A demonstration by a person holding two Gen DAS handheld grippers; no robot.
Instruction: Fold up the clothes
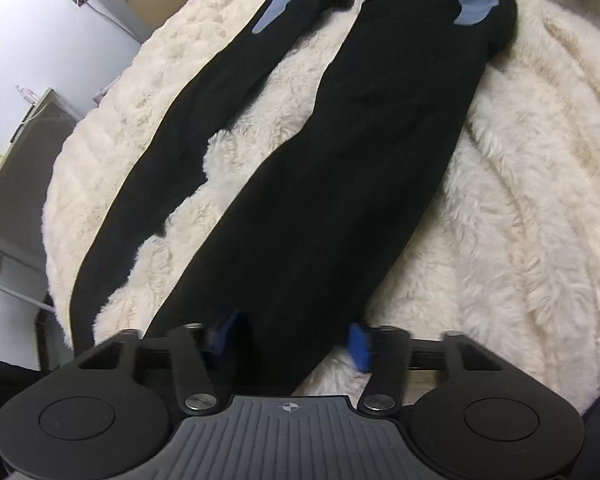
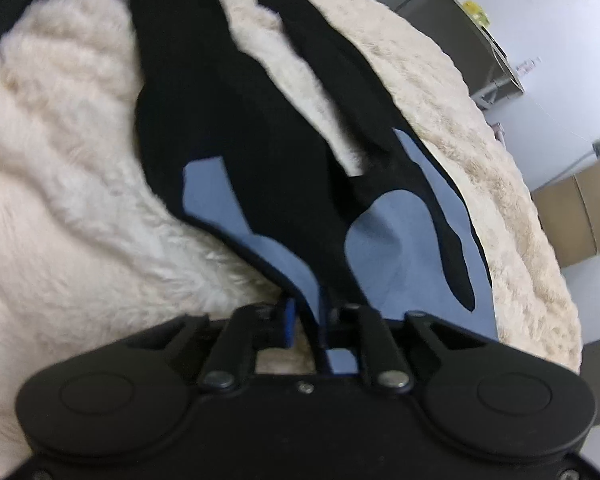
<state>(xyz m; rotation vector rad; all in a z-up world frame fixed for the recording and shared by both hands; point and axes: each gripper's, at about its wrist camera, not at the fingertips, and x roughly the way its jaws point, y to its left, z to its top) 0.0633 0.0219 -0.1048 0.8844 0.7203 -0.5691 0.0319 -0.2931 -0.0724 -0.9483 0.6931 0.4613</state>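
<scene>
I'm looking down both tools at a black garment (image 1: 340, 152), long and narrow, made of a matte, soft-looking knit with smooth pale blue panels (image 2: 384, 240) at one end. It lies flat on a cream shaggy fleece cover (image 1: 520, 200) with a deep, tufted pile that rumples in soft ridges; I can't tell what kind of surface sits under that cover. From the left tool (image 1: 296, 344) the garment's long axis runs straight away from me, the plain black end under the tool and the blue-panelled end farthest off. A slim black sleeve (image 1: 172, 152) runs alongside the main body on the tool's left, with a strip of fleece showing between them. From the right tool (image 2: 306, 322) the order is reversed: the blue panels are nearest and the black length stretches away ahead. The left tool's blue pads (image 1: 359, 346) sit narrow, flanking the near black edge with cloth bunched between them, so I read it as clamped on the hem. The right tool's jaws are drawn nearly together, pinching the thin edge where black and blue fabric meet. That view is somewhat blurred. Beyond the fleece edge I see a pale floor, a brown cardboard box (image 2: 580, 208) and a grey metal-framed stand (image 1: 24, 152).
</scene>
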